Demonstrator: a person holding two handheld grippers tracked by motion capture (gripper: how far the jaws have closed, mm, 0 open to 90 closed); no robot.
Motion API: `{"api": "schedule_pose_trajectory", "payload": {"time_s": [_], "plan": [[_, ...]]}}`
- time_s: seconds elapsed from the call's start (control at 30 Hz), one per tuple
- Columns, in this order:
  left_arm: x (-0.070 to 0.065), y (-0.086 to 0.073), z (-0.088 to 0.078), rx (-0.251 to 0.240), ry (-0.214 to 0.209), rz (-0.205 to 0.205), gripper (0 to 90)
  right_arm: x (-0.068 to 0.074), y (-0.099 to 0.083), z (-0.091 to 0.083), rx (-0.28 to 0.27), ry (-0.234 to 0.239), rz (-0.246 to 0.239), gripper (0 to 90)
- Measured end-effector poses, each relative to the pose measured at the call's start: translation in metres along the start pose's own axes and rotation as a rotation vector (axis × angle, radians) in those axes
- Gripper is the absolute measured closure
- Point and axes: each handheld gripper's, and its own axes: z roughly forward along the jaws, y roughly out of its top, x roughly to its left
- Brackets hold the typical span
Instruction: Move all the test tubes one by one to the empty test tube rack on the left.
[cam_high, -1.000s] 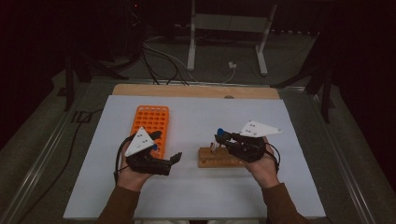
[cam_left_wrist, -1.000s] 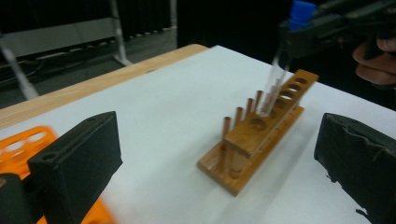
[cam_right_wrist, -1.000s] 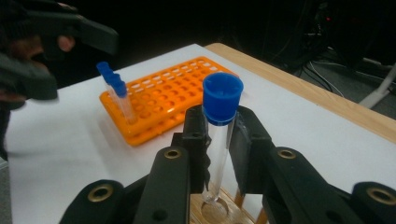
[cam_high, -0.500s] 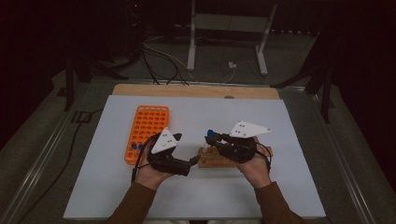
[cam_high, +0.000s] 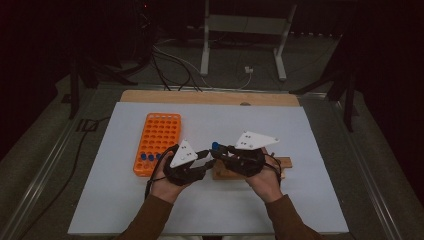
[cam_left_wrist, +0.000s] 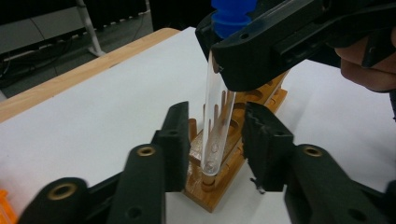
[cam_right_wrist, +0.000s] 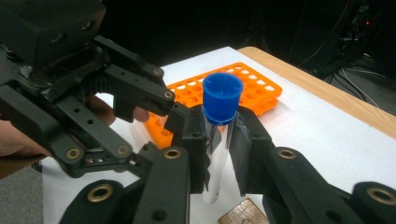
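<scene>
A white worktop (cam_high: 310, 135) with a wooden far edge stands in a dark room; cables and a metal stand lie on the floor at twelve o'clock. An orange rack (cam_high: 156, 141) sits at nine o'clock of the hands, a wooden rack (cam_left_wrist: 224, 179) under them. The right tongs (cam_right_wrist: 218, 140) pinch a clear blue-capped tube (cam_right_wrist: 217, 140) just below its cap, upright, its tip above the wooden rack. The left tongs (cam_left_wrist: 215, 144) have just been closing; their pads flank the tube's lower end, not yet pressing it.
</scene>
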Motion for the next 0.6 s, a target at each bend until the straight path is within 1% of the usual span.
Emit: {"api": "schedule_pose_trajectory", "payload": {"time_s": [0.07, 0.2, 0.47, 0.6], "plan": [[0.0001, 0.0002, -0.0005, -0.004, -0.001, 0.003, 67.1, 0.0003, 0.0000, 0.0003, 0.000, 0.003, 0.001, 76.5], [0.0006, 0.0004, -0.0015, -0.017, -0.008, -0.006, 70.7, 0.0008, -0.0007, 0.0012, 0.003, 0.008, 0.003, 76.4], [0.0014, -0.0001, 0.0000, -0.013, -0.022, -0.004, 76.6, 0.0010, -0.0011, 0.0017, 0.004, 0.017, 0.003, 76.5], [0.0015, -0.0002, 0.0002, -0.011, -0.025, -0.002, 77.6, 0.0007, -0.0016, 0.0017, 0.007, 0.020, 0.004, 76.4]]}}
